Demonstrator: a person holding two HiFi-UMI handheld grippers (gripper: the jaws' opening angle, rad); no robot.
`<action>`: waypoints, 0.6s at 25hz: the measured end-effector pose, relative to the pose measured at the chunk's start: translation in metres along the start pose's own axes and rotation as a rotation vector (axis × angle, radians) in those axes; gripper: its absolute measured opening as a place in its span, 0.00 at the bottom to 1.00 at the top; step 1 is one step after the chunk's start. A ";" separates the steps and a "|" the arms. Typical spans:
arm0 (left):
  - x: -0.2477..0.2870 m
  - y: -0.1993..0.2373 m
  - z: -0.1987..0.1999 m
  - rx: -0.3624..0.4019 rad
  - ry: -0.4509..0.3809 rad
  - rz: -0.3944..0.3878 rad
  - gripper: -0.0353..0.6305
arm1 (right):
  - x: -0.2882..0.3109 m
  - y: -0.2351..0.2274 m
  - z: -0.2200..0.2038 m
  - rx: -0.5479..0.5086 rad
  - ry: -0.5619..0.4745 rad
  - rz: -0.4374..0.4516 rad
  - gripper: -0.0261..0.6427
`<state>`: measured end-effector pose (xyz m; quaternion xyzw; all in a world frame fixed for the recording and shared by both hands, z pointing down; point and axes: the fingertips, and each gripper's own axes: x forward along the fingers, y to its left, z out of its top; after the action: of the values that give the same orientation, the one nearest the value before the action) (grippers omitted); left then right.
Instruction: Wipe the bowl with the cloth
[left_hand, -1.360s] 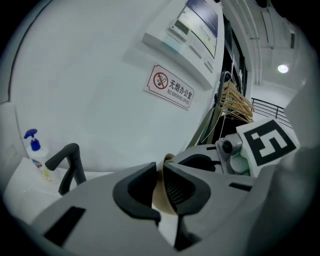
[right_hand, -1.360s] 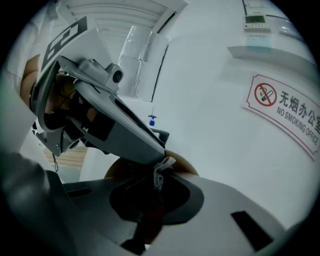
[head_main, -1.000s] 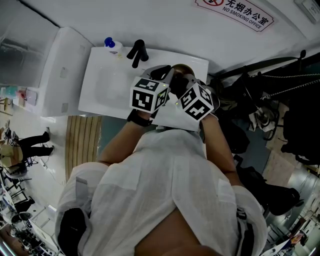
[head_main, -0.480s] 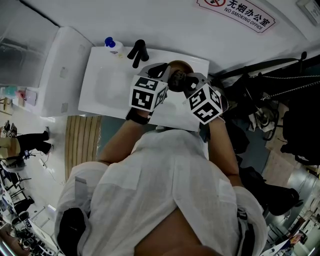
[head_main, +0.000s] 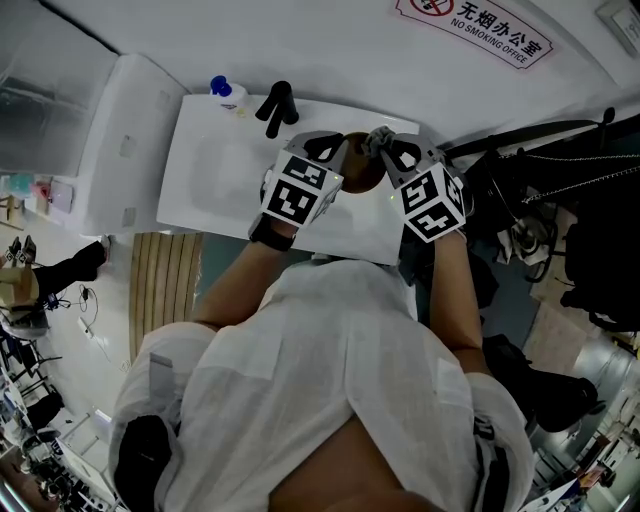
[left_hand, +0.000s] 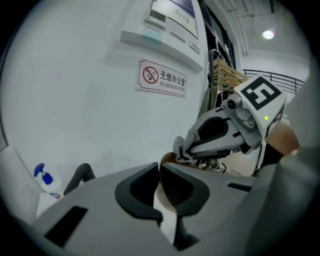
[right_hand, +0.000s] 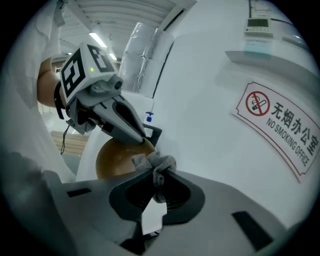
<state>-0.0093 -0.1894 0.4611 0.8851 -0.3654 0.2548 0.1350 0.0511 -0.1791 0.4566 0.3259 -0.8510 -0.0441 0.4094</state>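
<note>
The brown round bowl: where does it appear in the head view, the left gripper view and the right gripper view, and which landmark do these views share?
Head view: the brown round bowl is upper centre, over the right part of the white counter.
Left gripper view: only its rim shows, at centre, just above the jaws.
Right gripper view: left of centre, behind the grey cloth.
Shared landmark: the white no-smoking sign.
</note>
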 end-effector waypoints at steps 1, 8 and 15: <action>-0.001 -0.002 0.000 0.029 0.005 -0.010 0.09 | 0.002 0.002 -0.002 -0.018 0.011 0.014 0.11; -0.005 -0.017 0.007 0.135 0.003 -0.106 0.10 | 0.009 0.016 -0.002 -0.074 0.023 0.086 0.20; -0.007 -0.036 0.012 0.251 0.013 -0.177 0.11 | 0.017 0.028 -0.001 -0.208 0.064 0.099 0.20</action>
<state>0.0160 -0.1656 0.4455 0.9221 -0.2503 0.2914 0.0475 0.0291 -0.1666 0.4779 0.2405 -0.8434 -0.1016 0.4695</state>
